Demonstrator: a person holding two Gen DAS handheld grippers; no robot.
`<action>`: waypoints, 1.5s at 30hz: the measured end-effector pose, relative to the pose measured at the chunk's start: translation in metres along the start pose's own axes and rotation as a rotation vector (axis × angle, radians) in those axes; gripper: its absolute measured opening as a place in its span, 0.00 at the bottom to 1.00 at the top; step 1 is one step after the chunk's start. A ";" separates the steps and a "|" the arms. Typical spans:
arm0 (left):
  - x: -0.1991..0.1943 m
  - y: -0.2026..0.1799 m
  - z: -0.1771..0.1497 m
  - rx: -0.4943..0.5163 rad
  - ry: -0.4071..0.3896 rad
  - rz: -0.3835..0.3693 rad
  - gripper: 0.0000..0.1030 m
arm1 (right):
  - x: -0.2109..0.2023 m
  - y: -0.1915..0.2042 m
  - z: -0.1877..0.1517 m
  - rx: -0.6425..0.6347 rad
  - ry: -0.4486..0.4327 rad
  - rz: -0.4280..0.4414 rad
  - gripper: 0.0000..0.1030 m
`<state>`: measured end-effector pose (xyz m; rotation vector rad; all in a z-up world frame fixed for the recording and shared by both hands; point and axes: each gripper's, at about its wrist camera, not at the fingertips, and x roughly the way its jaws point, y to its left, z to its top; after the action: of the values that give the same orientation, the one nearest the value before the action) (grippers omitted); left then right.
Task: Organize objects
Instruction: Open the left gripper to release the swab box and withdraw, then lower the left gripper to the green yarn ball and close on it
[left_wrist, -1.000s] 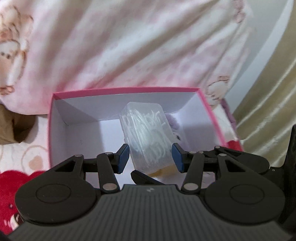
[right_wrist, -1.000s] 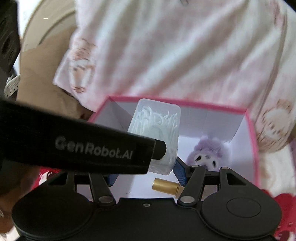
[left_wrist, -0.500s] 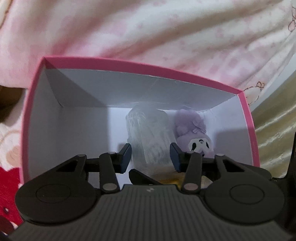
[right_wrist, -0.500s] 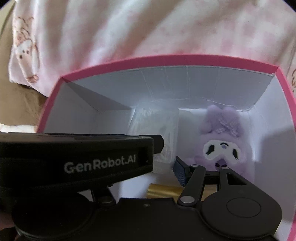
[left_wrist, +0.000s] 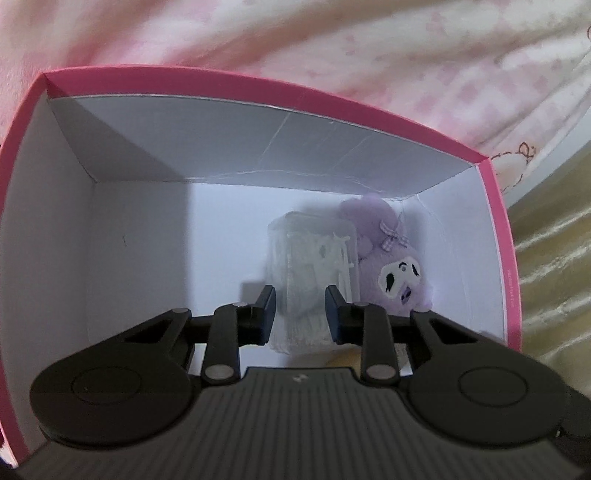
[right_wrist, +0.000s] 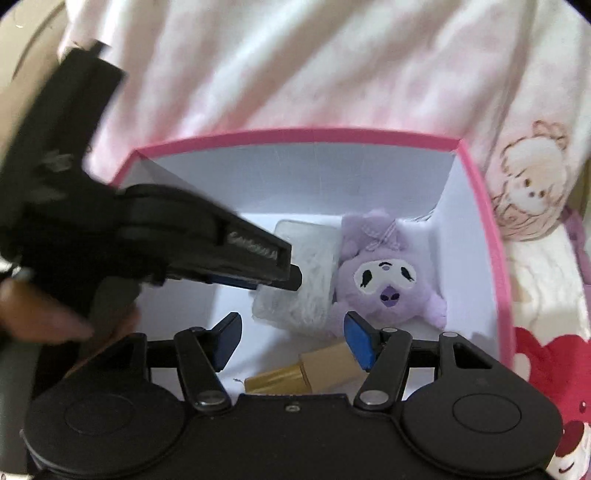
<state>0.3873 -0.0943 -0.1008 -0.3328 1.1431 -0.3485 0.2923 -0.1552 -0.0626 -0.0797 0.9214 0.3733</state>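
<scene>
Between the left gripper (left_wrist: 300, 313) pads sits the clear case (left_wrist: 314, 275) of white picks, pads pressed on its near end, so the left jaws are clamped on it; case is down inside the pink box (left_wrist: 236, 79), resting on or just above the white floor, can't tell which. Just right of the left fingers, touching the case's right side, lies the purple plush (left_wrist: 395, 269), face up, bow on its head toward the far wall. Left of the fingers the box floor is bare white. Below the right-hand finger a bit of yellow shows, too hidden in that view to identify. Right wrist view: left gripper (right_wrist: 295, 275) comes in from the left, its tip over the case (right_wrist: 306, 273), a hand (right_wrist: 44, 314) blurred behind it. Right gripper (right_wrist: 291, 341) hangs above the box's near edge, jaws partway apart, nothing between the pads, not touching anything. Just beyond its right finger and partly behind it lies a gold tube (right_wrist: 306, 371) on the box (right_wrist: 480, 206) floor, on its side, near the case's near end. Plush (right_wrist: 388, 277) sits beyond the right finger, well inside the box. Pink-and-white printed fabric (right_wrist: 332, 66) lies all round the box.
</scene>
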 end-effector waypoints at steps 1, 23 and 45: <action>-0.001 -0.002 -0.002 0.002 0.000 0.007 0.27 | -0.004 0.002 -0.003 -0.013 -0.015 -0.008 0.59; -0.158 -0.050 -0.077 0.255 -0.128 -0.023 0.62 | -0.158 -0.020 -0.014 -0.118 -0.133 0.109 0.65; -0.186 -0.069 -0.188 0.335 -0.130 -0.019 0.67 | -0.209 -0.048 -0.123 -0.255 -0.192 0.190 0.84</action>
<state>0.1375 -0.0904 0.0099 -0.0703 0.9353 -0.5193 0.1012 -0.2865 0.0233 -0.1877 0.6898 0.6629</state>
